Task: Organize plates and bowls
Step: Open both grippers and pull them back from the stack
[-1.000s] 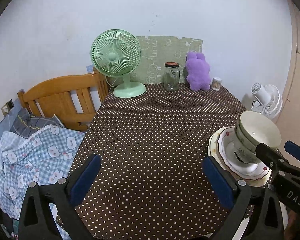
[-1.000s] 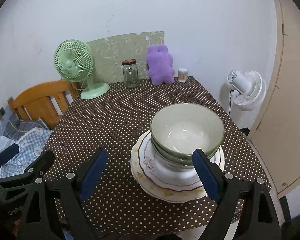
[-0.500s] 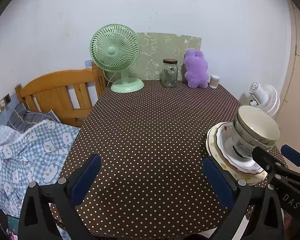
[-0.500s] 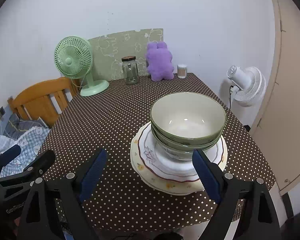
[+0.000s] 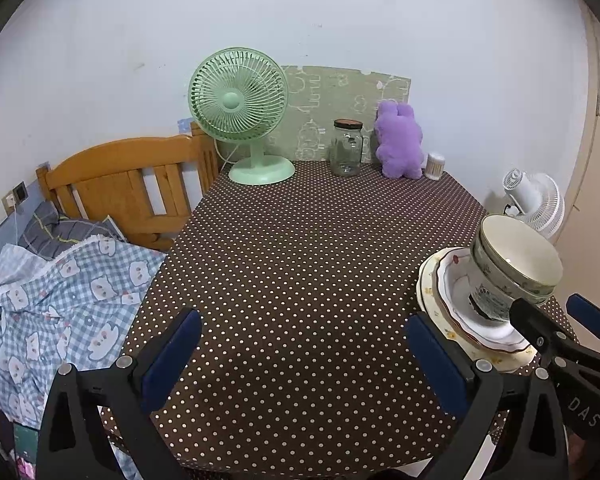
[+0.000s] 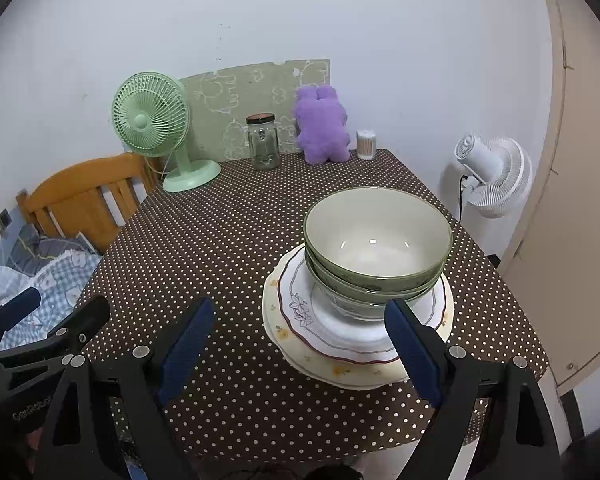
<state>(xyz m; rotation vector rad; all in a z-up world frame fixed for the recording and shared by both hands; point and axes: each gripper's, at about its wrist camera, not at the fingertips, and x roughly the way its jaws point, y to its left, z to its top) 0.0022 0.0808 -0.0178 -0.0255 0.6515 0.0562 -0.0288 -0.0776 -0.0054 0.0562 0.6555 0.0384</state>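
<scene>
Right gripper (image 6: 296, 348): jaws wide apart, empty, just short of the plates
Left gripper (image 5: 300, 360): jaws wide, empty, over bare cloth
Bowls (image 6: 376, 240): nested, upright on plates (image 6: 300, 320)
Stack: near the table's (image 6: 220, 240) right front edge
Back: fan (image 6: 152, 120), jar (image 6: 263, 142)

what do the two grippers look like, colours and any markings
Both are alike: black plastic frames with triangular cut-outs and silver screws, each finger faced with a blue pad. The left gripper carries faint pale lettering on its body, seen from the right wrist view. The right gripper carries pale letters reading DAS, seen from the left wrist view. No cables, sleeves or hands show.
</scene>
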